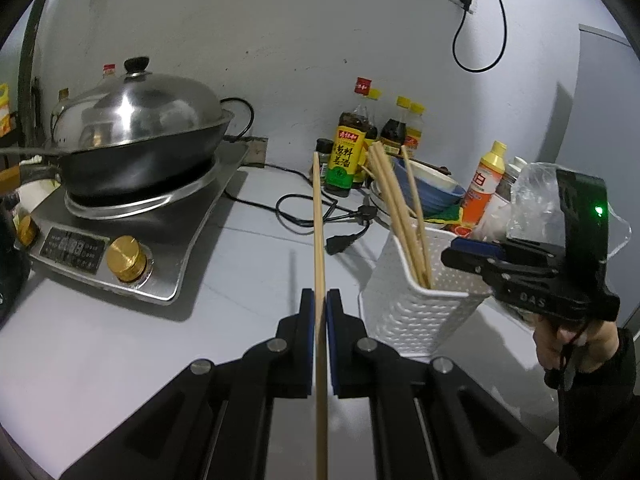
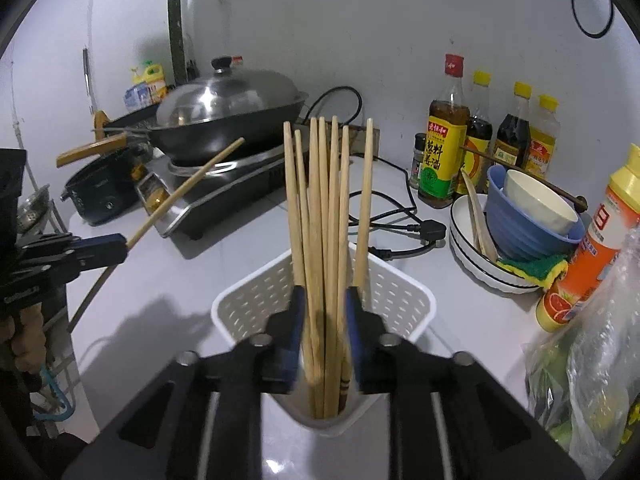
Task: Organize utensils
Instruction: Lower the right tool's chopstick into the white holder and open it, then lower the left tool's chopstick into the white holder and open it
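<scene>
In the left wrist view my left gripper (image 1: 320, 300) is shut on one long wooden chopstick (image 1: 318, 220), which points away over the counter. To its right stands a white perforated holder (image 1: 420, 312) with several chopsticks (image 1: 400, 208) leaning in it. My right gripper (image 1: 460, 252) hovers at the holder's right rim, held by a hand (image 1: 568, 344). In the right wrist view my right gripper (image 2: 326, 300) is above the holder (image 2: 400, 288), jaws apart around the upright bundle of chopsticks (image 2: 320, 200), which rests in the holder. My left gripper (image 2: 120, 246) shows at the left with its chopstick (image 2: 184, 188).
A lidded wok (image 1: 140, 120) sits on an induction cooker (image 1: 120, 248) at the left. A black power cable (image 1: 320, 216) lies behind the holder. Sauce bottles (image 2: 444, 152), stacked bowls and plates (image 2: 520, 220), an orange bottle (image 2: 592, 248) and a plastic bag (image 2: 600, 352) crowd the right side.
</scene>
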Tool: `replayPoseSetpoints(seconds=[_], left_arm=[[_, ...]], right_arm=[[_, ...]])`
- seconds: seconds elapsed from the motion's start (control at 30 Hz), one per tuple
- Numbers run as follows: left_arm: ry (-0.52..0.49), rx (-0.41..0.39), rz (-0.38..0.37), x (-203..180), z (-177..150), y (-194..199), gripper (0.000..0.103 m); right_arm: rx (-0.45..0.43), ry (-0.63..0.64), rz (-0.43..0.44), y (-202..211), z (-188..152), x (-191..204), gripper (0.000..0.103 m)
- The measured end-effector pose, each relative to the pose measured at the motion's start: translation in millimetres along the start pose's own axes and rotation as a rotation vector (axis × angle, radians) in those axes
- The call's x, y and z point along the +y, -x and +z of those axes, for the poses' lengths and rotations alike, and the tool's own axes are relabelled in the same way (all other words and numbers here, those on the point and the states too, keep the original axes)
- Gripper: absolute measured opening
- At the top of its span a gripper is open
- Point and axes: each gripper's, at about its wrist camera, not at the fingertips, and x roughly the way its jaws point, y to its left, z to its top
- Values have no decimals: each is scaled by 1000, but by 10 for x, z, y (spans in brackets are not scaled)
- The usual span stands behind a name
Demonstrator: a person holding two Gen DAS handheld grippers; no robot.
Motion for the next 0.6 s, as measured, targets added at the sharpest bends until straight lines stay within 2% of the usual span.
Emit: replayPoseSetpoints(seconds=[0.13,0.3,0.4,0.53,0.6], left_arm=[[-3,-18,-17,-72,61,37,5],[1,-32,-35,-161,229,21,5],[-13,-56,-40,-272,347,0,5],[-2,-75,-59,-422,461,-81,5],[0,-98,-36,-505,514,-126,5]], right_arm=[[-24,-6,15,136,-68,-52,41],[-36,-16,4,225,-101,-128,49],[-72,-12,-15,318,-113,-187,51],[-118,-5,-86,428,-103,-315,51],[-131,-16,-105,477,-87,-405,51]])
